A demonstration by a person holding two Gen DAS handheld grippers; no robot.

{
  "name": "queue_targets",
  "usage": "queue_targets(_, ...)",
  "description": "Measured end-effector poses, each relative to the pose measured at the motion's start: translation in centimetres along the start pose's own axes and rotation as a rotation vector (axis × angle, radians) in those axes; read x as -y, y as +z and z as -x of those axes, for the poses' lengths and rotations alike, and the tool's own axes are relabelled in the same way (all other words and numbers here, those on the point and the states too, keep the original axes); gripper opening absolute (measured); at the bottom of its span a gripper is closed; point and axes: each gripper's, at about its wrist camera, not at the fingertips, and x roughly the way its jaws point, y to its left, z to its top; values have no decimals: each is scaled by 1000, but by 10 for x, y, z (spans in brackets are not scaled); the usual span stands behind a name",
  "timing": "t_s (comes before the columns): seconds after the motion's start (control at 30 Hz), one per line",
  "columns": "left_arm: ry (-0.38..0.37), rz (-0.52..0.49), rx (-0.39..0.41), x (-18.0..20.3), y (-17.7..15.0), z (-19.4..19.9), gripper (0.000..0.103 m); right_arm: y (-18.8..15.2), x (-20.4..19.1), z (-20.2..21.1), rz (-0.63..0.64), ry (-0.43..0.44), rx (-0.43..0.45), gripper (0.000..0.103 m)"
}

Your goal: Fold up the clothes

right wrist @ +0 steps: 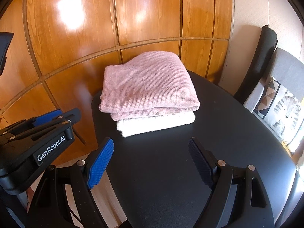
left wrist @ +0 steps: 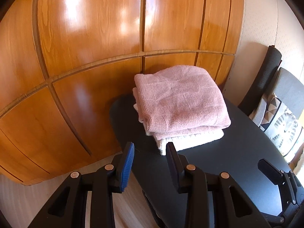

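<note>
A folded pink knit [right wrist: 148, 83] lies on a folded white knit [right wrist: 155, 123], stacked at the black surface's [right wrist: 171, 171] twelve o'clock end. The left tool [left wrist: 150, 152] and right tool [right wrist: 151, 150] hover at six o'clock, fingers apart, gripping nothing.

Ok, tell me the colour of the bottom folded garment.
White garment, clearest in the right wrist view.
</note>
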Motion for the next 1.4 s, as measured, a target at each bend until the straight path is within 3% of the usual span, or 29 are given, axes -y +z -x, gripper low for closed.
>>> queue_targets(0.4, -8, 38, 55, -6, 5, 9, 35, -1, -1, -2, -9, 8, 6, 84)
queue_targets(0.77, 39, 46, 93, -8, 4, 6, 35, -3, -1, -7, -20, 18, -11, 84)
queue_targets(1.4, 9, 17, 91, -1, -1, 8, 35, -5, 0, -9, -29, 29, -25, 84)
